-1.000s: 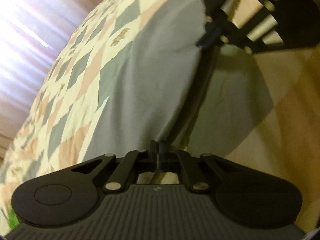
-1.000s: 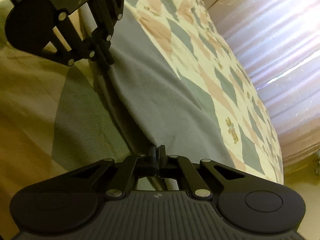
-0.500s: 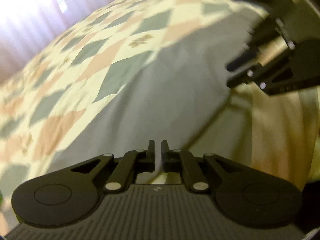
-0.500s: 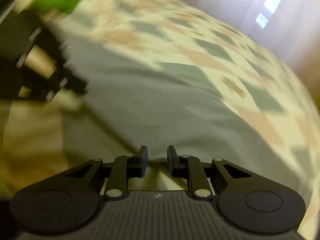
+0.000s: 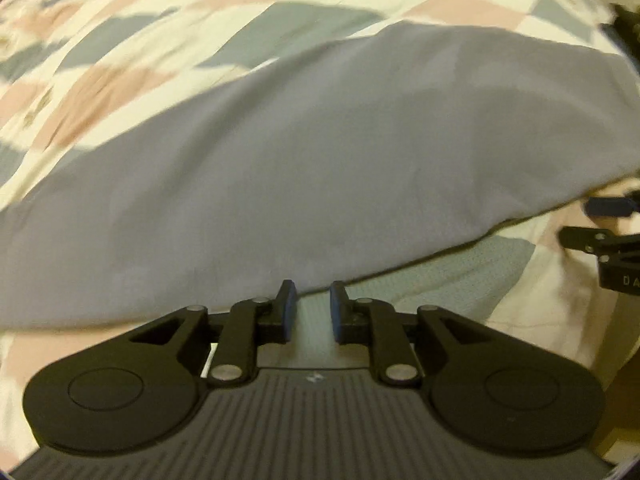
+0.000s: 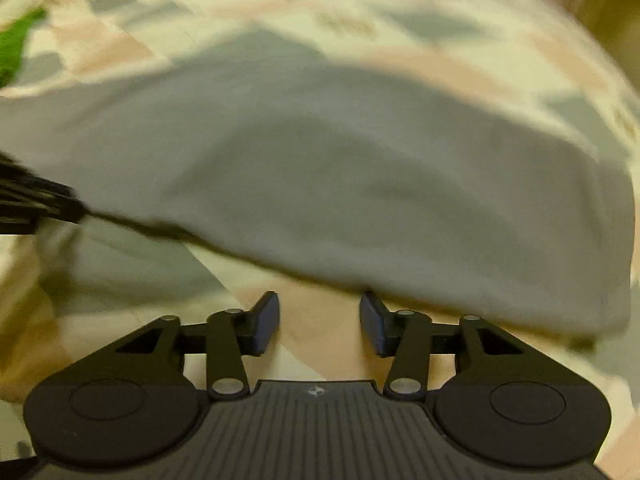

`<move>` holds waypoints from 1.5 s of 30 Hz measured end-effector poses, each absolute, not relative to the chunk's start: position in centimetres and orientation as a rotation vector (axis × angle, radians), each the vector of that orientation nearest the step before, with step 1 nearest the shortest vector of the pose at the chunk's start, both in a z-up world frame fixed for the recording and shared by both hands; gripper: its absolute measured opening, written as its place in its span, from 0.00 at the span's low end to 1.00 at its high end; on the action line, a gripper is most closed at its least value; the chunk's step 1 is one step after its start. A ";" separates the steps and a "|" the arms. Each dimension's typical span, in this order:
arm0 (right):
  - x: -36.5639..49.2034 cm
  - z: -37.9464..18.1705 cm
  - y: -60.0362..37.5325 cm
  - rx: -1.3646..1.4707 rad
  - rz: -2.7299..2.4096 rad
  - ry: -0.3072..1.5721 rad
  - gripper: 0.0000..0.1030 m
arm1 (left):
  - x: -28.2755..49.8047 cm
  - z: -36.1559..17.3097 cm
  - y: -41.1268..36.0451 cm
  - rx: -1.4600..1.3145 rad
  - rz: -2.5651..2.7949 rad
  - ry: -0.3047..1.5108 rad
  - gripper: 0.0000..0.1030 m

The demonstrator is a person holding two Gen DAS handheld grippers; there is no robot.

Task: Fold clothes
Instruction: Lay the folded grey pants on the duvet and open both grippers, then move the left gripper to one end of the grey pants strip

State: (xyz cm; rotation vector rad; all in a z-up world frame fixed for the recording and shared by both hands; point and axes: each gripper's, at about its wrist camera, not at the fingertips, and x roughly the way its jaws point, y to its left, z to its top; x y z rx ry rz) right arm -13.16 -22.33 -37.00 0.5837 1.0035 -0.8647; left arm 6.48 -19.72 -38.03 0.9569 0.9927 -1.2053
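A grey garment (image 5: 320, 184) lies flat on a checked quilt (image 5: 120, 40), its near edge just ahead of both grippers. It also fills the middle of the right wrist view (image 6: 340, 184). My left gripper (image 5: 313, 312) is open and empty at the garment's near edge. My right gripper (image 6: 319, 322) is open wider and empty, just short of the same edge. The right gripper shows at the right border of the left wrist view (image 5: 604, 220). The left gripper shows blurred at the left border of the right wrist view (image 6: 36, 200).
The quilt (image 6: 360, 20), with cream, pink and grey diamonds, covers the bed all round the garment. A green item (image 6: 16, 44) lies at the far left of the right wrist view. The right wrist view is blurred by motion.
Both grippers were shut on the grey garment's edge and held it up. They have opened and let it go. The garment now lies flat, and both cameras have swung to face it.
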 end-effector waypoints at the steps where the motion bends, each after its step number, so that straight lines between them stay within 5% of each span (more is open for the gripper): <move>1: -13.6 -36.6 -22.9 0.620 -0.870 1.005 0.46 | 6.1 -37.2 -20.0 0.949 -1.165 1.005 0.17; 3: -14.4 -35.8 -24.0 0.692 -0.881 1.007 0.57 | 5.3 -34.9 -19.7 0.899 -1.114 1.021 0.27; 5: -15.1 -33.7 -24.8 0.751 -0.880 0.972 0.80 | 4.5 -32.0 -19.6 0.839 -1.090 1.027 0.33; 14: -16.4 -22.6 -24.7 0.817 -0.844 0.851 0.95 | 1.7 -20.0 -17.9 0.693 -0.975 0.918 0.53; 25: -16.5 -17.3 -21.5 0.823 -0.919 0.839 0.97 | 2.2 -13.1 -14.6 0.672 -0.992 0.818 0.63; 45: -10.2 -13.0 -6.2 0.812 -1.169 0.708 0.98 | 10.4 -10.5 -0.7 0.739 -1.142 0.707 0.68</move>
